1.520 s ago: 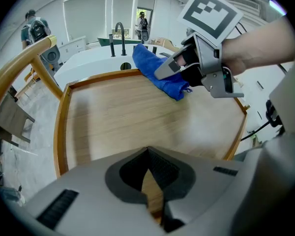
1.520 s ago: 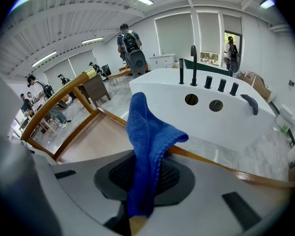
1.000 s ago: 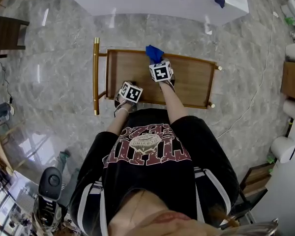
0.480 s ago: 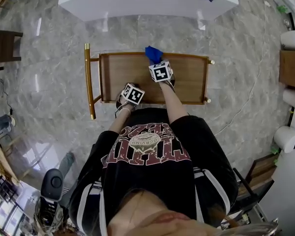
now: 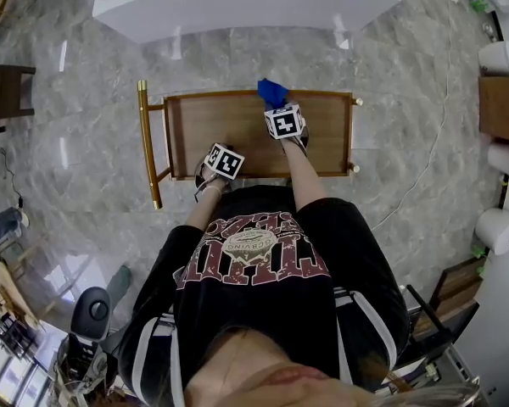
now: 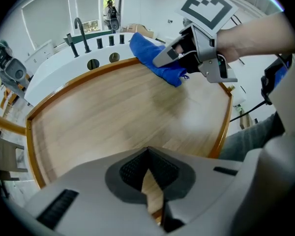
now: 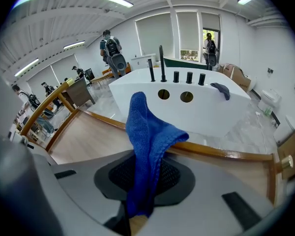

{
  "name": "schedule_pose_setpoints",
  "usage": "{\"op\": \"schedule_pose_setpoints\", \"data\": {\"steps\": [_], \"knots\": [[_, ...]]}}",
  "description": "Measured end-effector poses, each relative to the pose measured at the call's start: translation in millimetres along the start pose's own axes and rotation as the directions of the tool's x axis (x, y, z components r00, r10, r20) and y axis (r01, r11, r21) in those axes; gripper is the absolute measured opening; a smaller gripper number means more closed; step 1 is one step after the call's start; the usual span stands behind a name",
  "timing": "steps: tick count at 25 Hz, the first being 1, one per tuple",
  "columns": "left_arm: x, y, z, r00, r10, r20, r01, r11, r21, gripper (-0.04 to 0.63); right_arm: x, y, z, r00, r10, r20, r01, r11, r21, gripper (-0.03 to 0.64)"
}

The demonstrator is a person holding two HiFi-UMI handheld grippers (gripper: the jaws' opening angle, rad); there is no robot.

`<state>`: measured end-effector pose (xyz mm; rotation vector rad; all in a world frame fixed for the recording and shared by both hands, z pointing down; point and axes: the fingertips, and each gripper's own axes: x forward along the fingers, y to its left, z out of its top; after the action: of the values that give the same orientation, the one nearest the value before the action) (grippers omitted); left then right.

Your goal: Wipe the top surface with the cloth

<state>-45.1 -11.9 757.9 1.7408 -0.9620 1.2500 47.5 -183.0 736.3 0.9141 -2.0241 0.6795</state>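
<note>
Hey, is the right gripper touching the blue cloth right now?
Touching. The right gripper view shows the blue cloth pinched between the jaws of the right gripper, with its free end sticking up ahead of them.

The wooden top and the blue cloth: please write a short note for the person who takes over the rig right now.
Right gripper: shut on the blue cloth, at the far rim of the wooden top.
Left gripper: shut, empty, over the near edge.
Done: cloth gripped; how much is wiped cannot be told.
Left: wipe across the whole top.
</note>
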Motion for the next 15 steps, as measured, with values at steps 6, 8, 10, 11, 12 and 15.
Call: {"op": "schedule_pose_setpoints", "data": {"steps": [6,8,10,11,12,15], "knots": [[0.9,0.3,-2.4,1.0,0.004,-0.004,-0.004,1.0,0.0,0.049,-4.5,-23.5,-11.9,1.0,-0.018,-0.001,0.018,0.999,0.033,0.075],[1.6,-1.7,-2.2,1.0,0.006,-0.004,-0.006,1.0,0.003,0.049,-9.6,-34.8,-16.8,1.0,-0.025,-0.004,0.025,0.999,0.035,0.075],[1.5,-1.7,-2.4,1.0,0.004,-0.009,-0.004,1.0,0.001,0.048,-14.5,-46.6,-19.9,0.999,-0.035,-0.003,0.036,0.998,0.046,0.076],[1.1,-0.7,-2.6,1.0,0.003,-0.012,-0.003,1.0,-0.001,0.049,-16.3,-51.9,-21.4,0.999,-0.04,-0.002,0.04,0.998,0.054,0.077],[0.7,0.2,-2.6,1.0,0.002,-0.014,-0.002,1.0,-0.002,0.049,-18.1,-57.0,-23.1,0.999,-0.045,-0.002,0.045,0.997,0.062,0.077],[-0.2,-0.2,-1.0,1.0,0.001,-0.009,-0.001,1.0,-0.003,0.049,-24.3,-72.1,-29.4,0.998,-0.056,-0.001,0.056,0.995,0.086,0.075]]}}
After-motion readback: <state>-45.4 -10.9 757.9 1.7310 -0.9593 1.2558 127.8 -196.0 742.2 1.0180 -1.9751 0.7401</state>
